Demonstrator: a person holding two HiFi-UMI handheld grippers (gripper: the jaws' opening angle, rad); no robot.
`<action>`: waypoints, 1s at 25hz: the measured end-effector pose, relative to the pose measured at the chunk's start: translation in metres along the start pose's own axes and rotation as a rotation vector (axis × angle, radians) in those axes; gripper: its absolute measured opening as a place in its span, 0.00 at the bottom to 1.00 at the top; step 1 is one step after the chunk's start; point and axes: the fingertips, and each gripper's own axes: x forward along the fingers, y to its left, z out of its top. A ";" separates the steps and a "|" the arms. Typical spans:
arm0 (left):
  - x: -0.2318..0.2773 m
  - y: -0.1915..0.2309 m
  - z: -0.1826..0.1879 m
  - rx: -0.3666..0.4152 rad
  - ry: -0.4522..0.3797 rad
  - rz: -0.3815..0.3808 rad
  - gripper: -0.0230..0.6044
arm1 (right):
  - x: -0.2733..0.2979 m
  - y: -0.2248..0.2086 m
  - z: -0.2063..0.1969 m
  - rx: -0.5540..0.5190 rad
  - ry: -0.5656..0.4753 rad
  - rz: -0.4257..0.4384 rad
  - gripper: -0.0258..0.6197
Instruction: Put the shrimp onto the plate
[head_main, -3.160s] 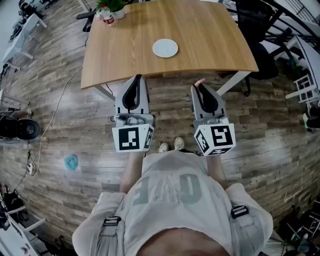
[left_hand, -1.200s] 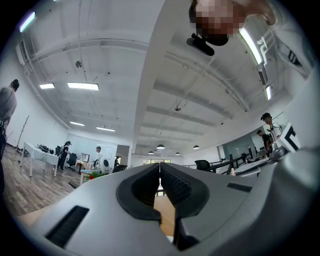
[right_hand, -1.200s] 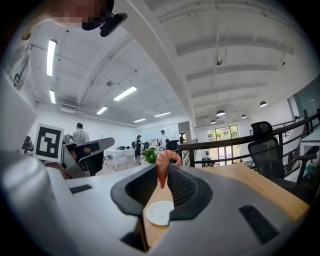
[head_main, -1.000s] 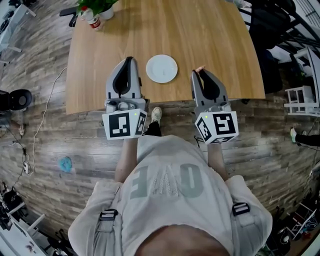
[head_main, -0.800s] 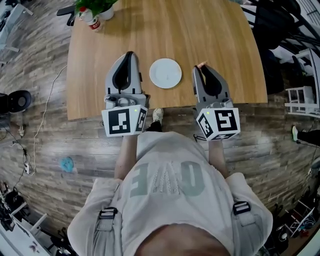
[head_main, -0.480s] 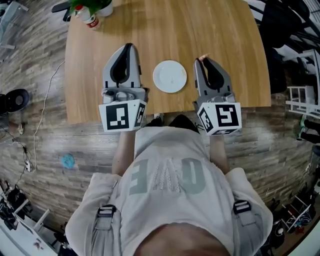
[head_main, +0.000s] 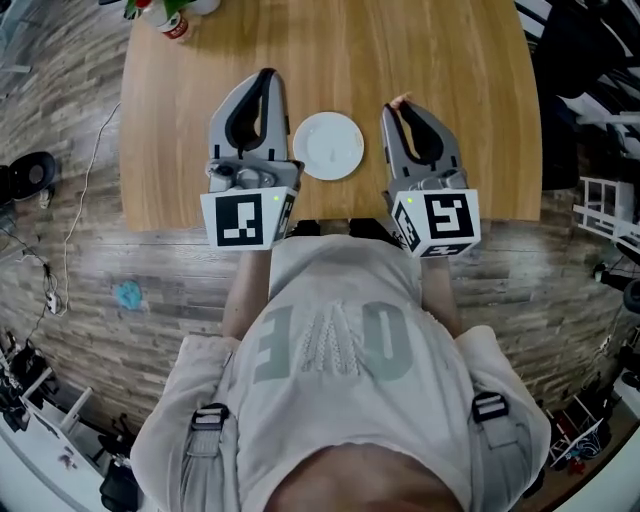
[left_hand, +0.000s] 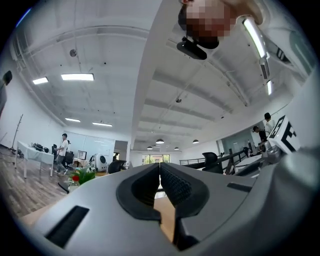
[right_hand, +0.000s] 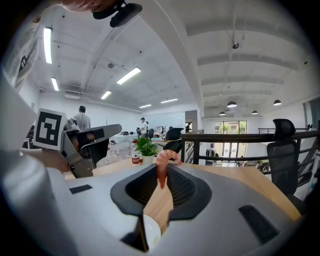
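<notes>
Pink shrimp (right_hand: 164, 162) pinched at the right gripper (head_main: 402, 108) tips, just beside the plate (head_main: 328, 145), looks ready to drop; left gripper (head_main: 265, 77) closed, empty, idle.

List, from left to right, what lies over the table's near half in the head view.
left gripper → plate → right gripper, shut on the shrimp
</notes>
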 end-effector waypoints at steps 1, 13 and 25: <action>0.002 -0.002 -0.001 0.006 0.001 0.004 0.05 | 0.002 -0.002 0.000 -0.007 0.001 0.009 0.14; 0.004 0.007 -0.003 0.020 0.006 0.080 0.05 | 0.028 0.010 -0.012 -0.078 0.039 0.123 0.14; -0.009 0.021 -0.009 0.018 0.024 0.146 0.05 | 0.074 0.038 -0.106 -0.163 0.332 0.245 0.14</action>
